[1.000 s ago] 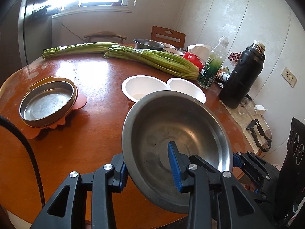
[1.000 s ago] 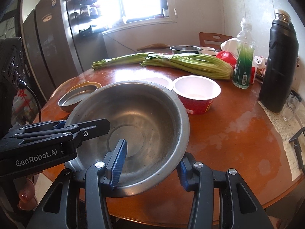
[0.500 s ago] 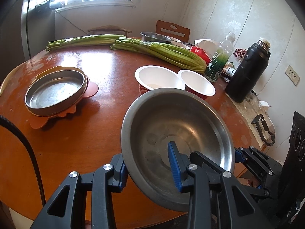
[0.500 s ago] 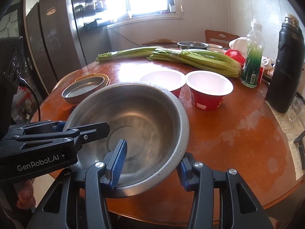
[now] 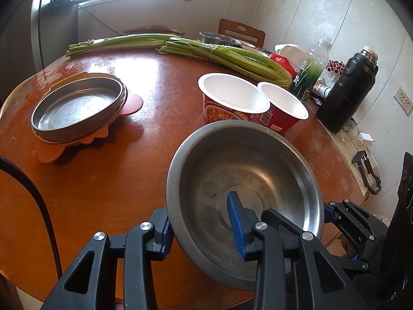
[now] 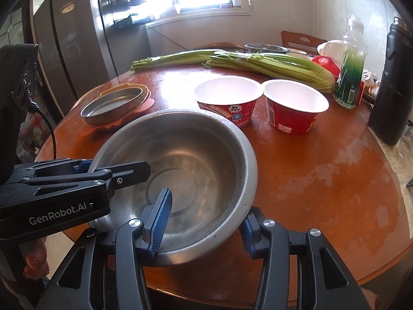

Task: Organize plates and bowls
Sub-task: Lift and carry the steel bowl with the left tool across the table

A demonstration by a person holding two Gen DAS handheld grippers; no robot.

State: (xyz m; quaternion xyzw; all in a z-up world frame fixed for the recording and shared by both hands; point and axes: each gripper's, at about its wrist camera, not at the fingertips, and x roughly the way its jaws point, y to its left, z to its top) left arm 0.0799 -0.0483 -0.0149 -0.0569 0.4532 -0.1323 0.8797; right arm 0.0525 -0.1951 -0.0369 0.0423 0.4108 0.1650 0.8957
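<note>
We note both grippers, left gripper (image 5: 200,224) and right gripper (image 6: 204,222), fingers clenched on the steel bowl (image 5: 242,180), lower centre. Two noodle cups (image 5: 233,100) just beyond; celery (image 5: 227,56), flask (image 5: 346,90) behind. Round wooden worktop (image 5: 103,180), window upper left.

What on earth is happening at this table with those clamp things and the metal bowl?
A person holds a two-finger gripper in each hand, and both the left gripper and the right gripper are clamped on the rim of one steel bowl, carrying it above the round wooden table. Ahead stand two empty red noodle cups side by side, and a shallow metal plate rests on an orange mat.
</note>
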